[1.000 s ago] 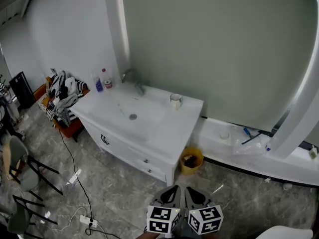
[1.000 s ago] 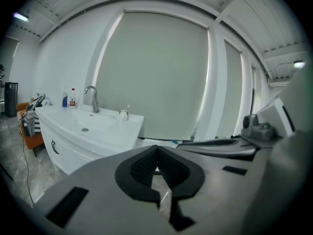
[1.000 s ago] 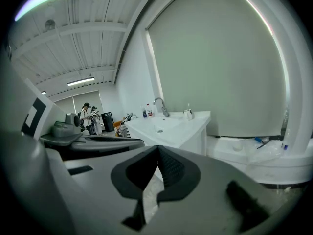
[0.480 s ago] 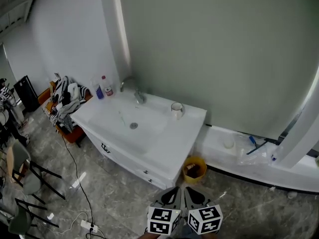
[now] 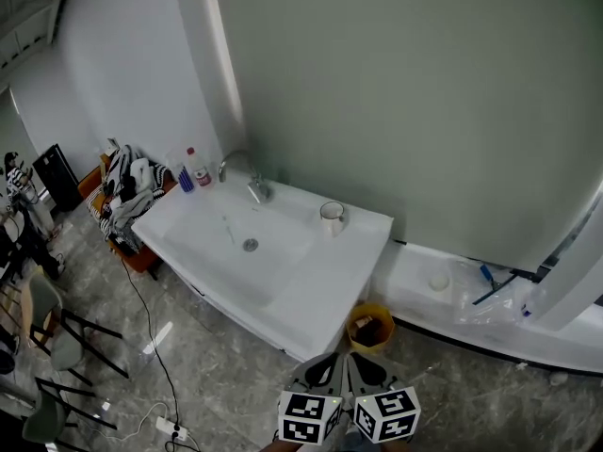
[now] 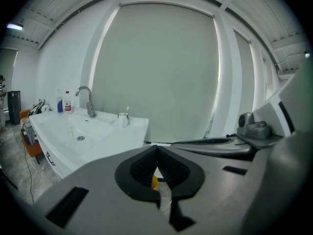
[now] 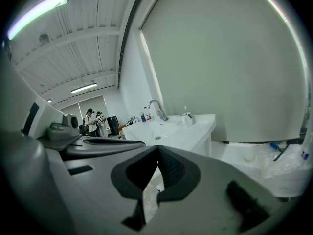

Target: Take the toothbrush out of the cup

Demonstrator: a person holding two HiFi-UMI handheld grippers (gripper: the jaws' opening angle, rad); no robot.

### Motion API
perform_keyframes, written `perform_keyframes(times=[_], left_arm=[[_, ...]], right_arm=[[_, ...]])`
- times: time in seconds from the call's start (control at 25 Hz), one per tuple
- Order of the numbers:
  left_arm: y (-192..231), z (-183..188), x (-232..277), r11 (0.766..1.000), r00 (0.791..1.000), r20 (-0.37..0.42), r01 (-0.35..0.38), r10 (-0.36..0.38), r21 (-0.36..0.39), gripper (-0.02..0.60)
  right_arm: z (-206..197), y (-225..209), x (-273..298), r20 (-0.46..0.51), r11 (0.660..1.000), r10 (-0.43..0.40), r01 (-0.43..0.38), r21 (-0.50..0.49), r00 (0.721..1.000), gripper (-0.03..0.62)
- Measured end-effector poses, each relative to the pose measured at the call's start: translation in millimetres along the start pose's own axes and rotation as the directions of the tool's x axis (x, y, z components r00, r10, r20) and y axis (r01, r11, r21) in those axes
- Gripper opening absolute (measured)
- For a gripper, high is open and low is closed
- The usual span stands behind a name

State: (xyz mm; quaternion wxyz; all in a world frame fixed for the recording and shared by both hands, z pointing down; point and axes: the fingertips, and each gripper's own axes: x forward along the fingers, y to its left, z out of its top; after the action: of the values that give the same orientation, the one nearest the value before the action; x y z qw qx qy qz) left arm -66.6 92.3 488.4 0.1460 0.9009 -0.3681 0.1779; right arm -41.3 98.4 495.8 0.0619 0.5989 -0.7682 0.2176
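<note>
A white cup [image 5: 332,217] stands on the right end of the white washbasin counter [image 5: 350,262], well ahead of both grippers. The toothbrush [image 6: 127,110] sticks up out of the cup [image 6: 123,119] in the left gripper view. In the right gripper view the cup [image 7: 187,118] is small and far off. My left gripper [image 5: 328,361] and right gripper [image 5: 360,361] sit side by side at the bottom edge of the head view, above the floor. Both are shut, their pads meeting with nothing between them.
A faucet [image 5: 252,188] and two bottles [image 5: 193,172] stand at the back of the basin. A yellow bin [image 5: 367,328] sits on the floor by the cabinet's right end. Chairs [image 5: 57,332], a cable with a power strip [image 5: 168,428] and a clothes pile [image 5: 127,185] lie left.
Both grippers have moved forward toward the washbasin, which now lies lower and nearer in the head view. Their jaws have stayed shut.
</note>
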Motion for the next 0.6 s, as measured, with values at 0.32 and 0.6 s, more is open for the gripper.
perform_keyframes(times=[0.32,0.6], left_arm=[[-11,12,40,1.000,0.999,-0.030,-0.010,0.010,0.013,0.009],[-11,22,55,0.998,0.998,-0.036,-0.054,0.055,0.031,0.008]], right_arm=[[10,-41,15,-0.008,0.999,0.025,-0.025,0.029,1.000,0.011],[18,-57,26,-0.005,0.997,0.068,-0.067,0.045,0.998,0.011]])
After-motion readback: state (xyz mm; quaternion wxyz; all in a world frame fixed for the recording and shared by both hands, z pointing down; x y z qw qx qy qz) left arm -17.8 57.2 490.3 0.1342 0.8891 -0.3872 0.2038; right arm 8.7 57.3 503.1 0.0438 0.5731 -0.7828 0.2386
